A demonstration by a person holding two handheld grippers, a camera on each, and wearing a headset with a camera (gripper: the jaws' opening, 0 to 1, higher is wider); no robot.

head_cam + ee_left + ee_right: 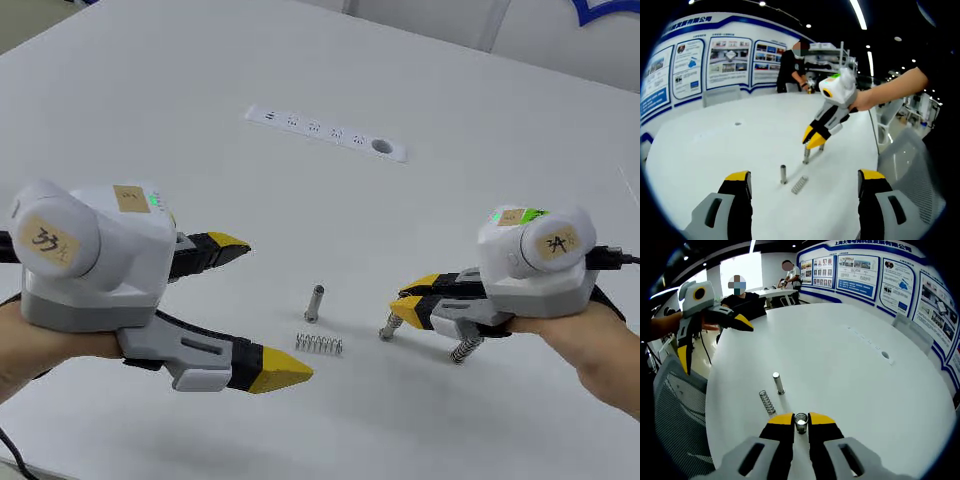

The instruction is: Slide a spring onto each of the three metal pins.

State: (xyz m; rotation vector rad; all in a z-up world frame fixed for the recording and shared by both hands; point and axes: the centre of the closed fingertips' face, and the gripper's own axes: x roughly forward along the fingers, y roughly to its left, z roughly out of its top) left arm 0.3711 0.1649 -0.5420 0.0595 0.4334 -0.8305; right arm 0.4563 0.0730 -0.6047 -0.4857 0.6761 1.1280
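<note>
The right gripper [400, 298] pinches a sprung pin [390, 325], the left gripper [275, 308] gapes wide; best grip the loose spring [319, 344] at lower centre near one end, coaxial with the bare pin [314, 303].

Your right tool [801, 418] pinches a spring [801, 424], seen end-on, between its yellow tips. Just beyond on the white worktop [850, 375] a bare pin [777, 383] stands upright, a loose spring [767, 402] lying beside it. Your left tool [718, 349] hangs opposite, jaws wide apart.
</note>
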